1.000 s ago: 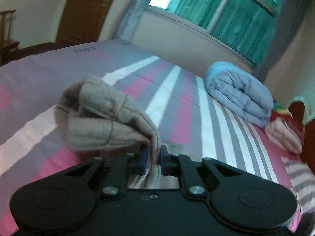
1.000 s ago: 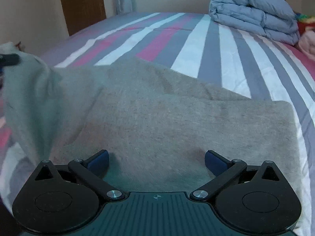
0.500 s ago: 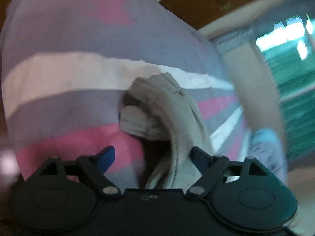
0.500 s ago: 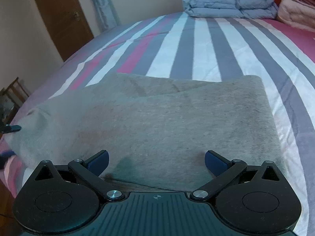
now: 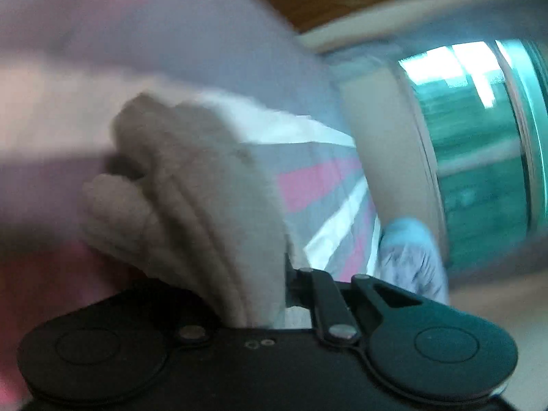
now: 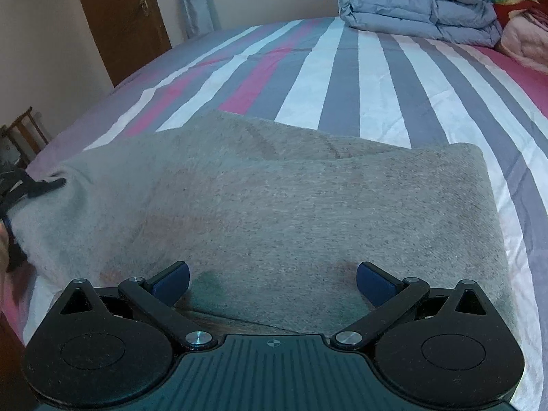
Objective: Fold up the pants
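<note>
Grey-beige pants lie folded across the near part of the striped bed. My right gripper hovers over their near edge, jaws wide open, nothing between the blue pads. At the far left of that view my left gripper pinches the pants' left end. In the blurred left wrist view the bunched pants fill the middle. There the left gripper is closing on a thick fold of this cloth, which hides its left finger.
A folded blue duvet and a pink blanket lie at the far end of the bed. A wooden door and a wooden chair stand to the left. The window shows in the left wrist view.
The left gripper let go of the pants' end, opened wide, rolled over and dropped, then closed on the bunched cloth again. The pants' left end now lies lower. The right gripper stays open.
</note>
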Available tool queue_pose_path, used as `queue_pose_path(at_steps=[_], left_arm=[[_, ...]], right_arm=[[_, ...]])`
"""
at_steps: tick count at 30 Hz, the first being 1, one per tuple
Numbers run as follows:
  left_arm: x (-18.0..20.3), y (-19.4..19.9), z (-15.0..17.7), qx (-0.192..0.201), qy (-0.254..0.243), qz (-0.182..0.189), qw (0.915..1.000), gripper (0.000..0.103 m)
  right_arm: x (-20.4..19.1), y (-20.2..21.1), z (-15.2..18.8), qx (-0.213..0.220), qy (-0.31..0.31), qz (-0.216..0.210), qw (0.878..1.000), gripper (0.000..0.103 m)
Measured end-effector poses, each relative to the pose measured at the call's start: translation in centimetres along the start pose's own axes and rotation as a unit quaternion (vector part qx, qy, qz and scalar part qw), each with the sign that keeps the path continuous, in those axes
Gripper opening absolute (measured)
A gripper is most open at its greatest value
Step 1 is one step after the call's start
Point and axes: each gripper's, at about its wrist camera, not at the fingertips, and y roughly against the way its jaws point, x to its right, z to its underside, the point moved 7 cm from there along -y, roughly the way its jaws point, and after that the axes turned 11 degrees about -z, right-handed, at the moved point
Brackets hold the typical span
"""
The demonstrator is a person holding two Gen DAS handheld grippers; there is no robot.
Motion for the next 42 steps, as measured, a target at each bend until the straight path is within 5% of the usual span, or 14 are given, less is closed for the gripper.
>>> queue_pose_path(at_steps=[4, 6, 9, 13, 20, 23, 27, 32, 34, 40, 42], left_arm=[[5.2, 2.5, 0.9, 0.04, -0.127, 0.014, 0.9909, 0.002], [9.1, 3.7, 2.9, 0.051, -0.213, 0.036, 0.975, 0.002], [14.3, 4.9, 8.0, 0.045, -0.336, 0.064, 0.9386, 0.002], [18.8, 4.0, 16.9, 0.016, -0.484, 0.053, 0.873, 0.002], [15.9, -1.4, 32.0, -0.021, -0.686, -0.046, 0.7254, 0.009], [15.0, -0.6, 34.5, 0.006, -0.727, -0.056, 0.6842, 0.022], [15.9, 1.2, 35.0, 0.016, -0.731, -0.032, 0.6818, 0.049], [16.6, 2.5, 33.4, 0.006, -0.697, -0.022, 0.7169, 0.052], [16.9, 2.9, 32.9, 0.015, -0.696, -0.018, 0.7176, 0.064], [16.2, 5.1, 32.5, 0.013, -0.695, -0.004, 0.7192, 0.075], [16.0, 5.7, 31.7, 0.015, -0.674, -0.005, 0.7381, 0.076]], right_arm=[[0.4, -0.2, -0.4, 0.008, -0.001, 0.019, 1.0, 0.103], [0.6, -0.6, -0.5, 0.007, 0.022, 0.063, 0.998, 0.103], [0.4, -1.7, 0.2, -0.014, 0.062, 0.078, 0.995, 0.103], [1.9, 0.2, -0.5, 0.002, 0.025, 0.057, 0.998, 0.103], [10.4, 7.3, -0.4, 0.045, -0.068, 0.08, 0.993, 0.103], [13.1, 10.2, -0.6, 0.059, -0.084, 0.093, 0.99, 0.103], [14.9, 12.9, -1.3, 0.083, -0.106, 0.083, 0.987, 0.103], [15.8, 13.9, -2.2, 0.102, -0.194, -0.013, 0.976, 0.103], [15.4, 13.6, -1.9, 0.092, -0.218, -0.044, 0.971, 0.103], [14.9, 12.8, -0.6, 0.072, -0.305, -0.103, 0.944, 0.103], [15.2, 13.1, -0.5, 0.075, -0.338, -0.127, 0.93, 0.103]])
